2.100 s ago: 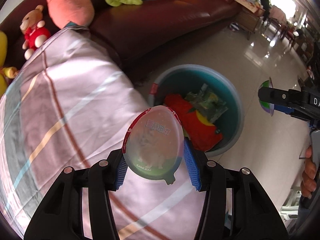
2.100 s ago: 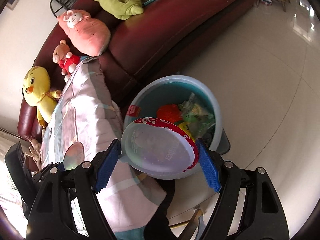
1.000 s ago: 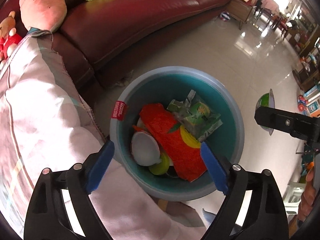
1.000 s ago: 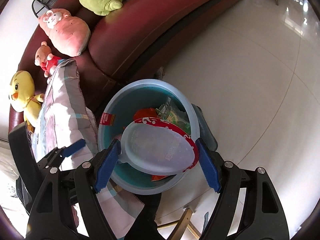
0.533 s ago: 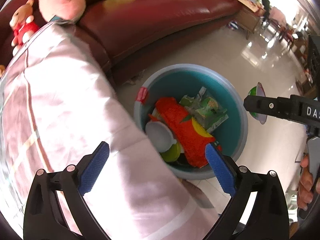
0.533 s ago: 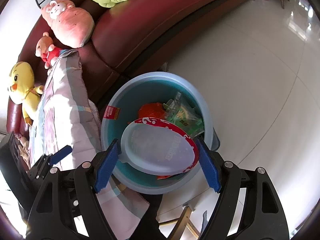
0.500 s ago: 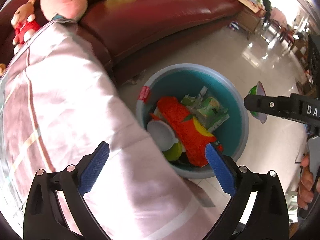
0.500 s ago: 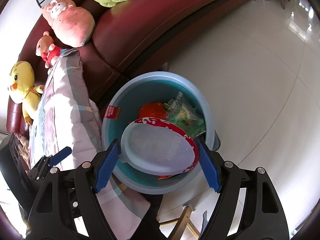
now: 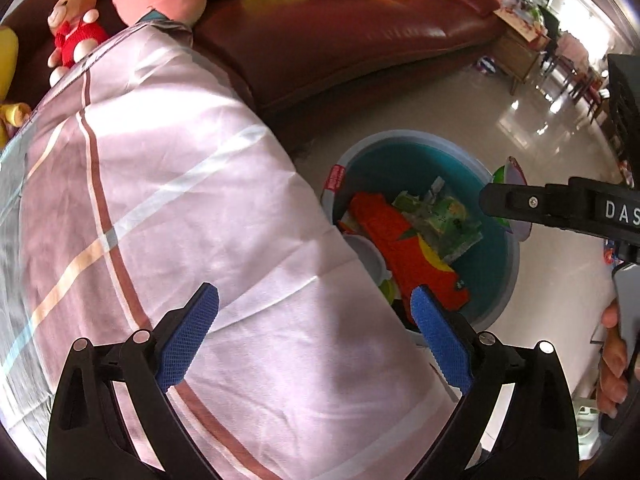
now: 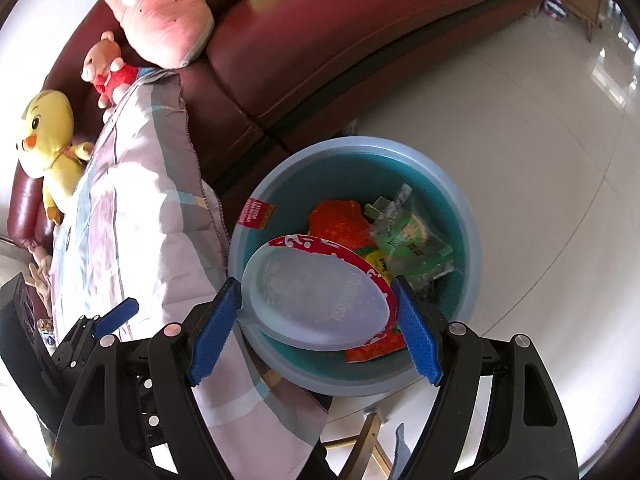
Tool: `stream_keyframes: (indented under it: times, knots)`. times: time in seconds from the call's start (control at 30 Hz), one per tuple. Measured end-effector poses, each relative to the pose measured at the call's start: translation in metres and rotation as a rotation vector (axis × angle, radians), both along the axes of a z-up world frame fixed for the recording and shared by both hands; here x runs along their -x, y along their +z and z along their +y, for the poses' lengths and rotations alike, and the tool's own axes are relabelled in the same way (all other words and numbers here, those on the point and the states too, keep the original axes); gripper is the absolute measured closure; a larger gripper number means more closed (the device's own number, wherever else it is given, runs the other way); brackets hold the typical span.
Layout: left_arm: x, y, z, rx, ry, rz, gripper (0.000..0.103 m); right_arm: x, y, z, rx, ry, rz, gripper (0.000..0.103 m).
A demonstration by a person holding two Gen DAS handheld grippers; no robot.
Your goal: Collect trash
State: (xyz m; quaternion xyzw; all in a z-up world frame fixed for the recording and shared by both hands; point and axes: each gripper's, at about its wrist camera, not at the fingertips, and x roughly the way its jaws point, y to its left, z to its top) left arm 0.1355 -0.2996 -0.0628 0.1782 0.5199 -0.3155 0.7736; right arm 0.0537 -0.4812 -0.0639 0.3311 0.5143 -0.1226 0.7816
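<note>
Right gripper [image 10: 316, 316] clamps plastic lid [image 10: 316, 300], long axis across jaws, directly over basin [image 10: 472, 236]. Left gripper [image 9: 316, 336] spread, empty, over blanket [image 9: 180, 200] beside basin.

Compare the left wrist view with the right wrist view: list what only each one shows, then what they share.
Only the left wrist view shows the left gripper head-on, jaws wide with nothing between them over the pink striped quilt, plus a hand at its right edge.

Only the right wrist view shows the right gripper clamped on the round translucent plastic lid with a red rim, and the yellow plush chick.

Both show the round blue-rimmed teal bin holding an orange wrapper and a green packet, and the dark red leather sofa.
</note>
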Motion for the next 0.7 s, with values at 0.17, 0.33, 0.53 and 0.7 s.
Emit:
stream_keyframes:
  times: [0.17,0.33,0.53,0.7]
  knots:
    - [-0.001,-0.002,0.003,0.001,0.007,0.007,0.006,-0.008,-0.002,0.002,-0.016,-0.006,0.002,0.025]
    - [0.001,-0.003,0.006,0.009,0.006,0.011,0.006,-0.006,-0.003,0.004,-0.008,-0.004,0.019,0.024]
    - [0.006,-0.001,0.007,0.016,0.006,0.018,0.006,0.000,0.001,0.004,0.002,-0.001,0.014,0.018]
    - [0.012,0.005,0.011,0.023,0.020,0.007,0.006,0.007,0.008,0.009,0.015,0.018,0.002,0.007]
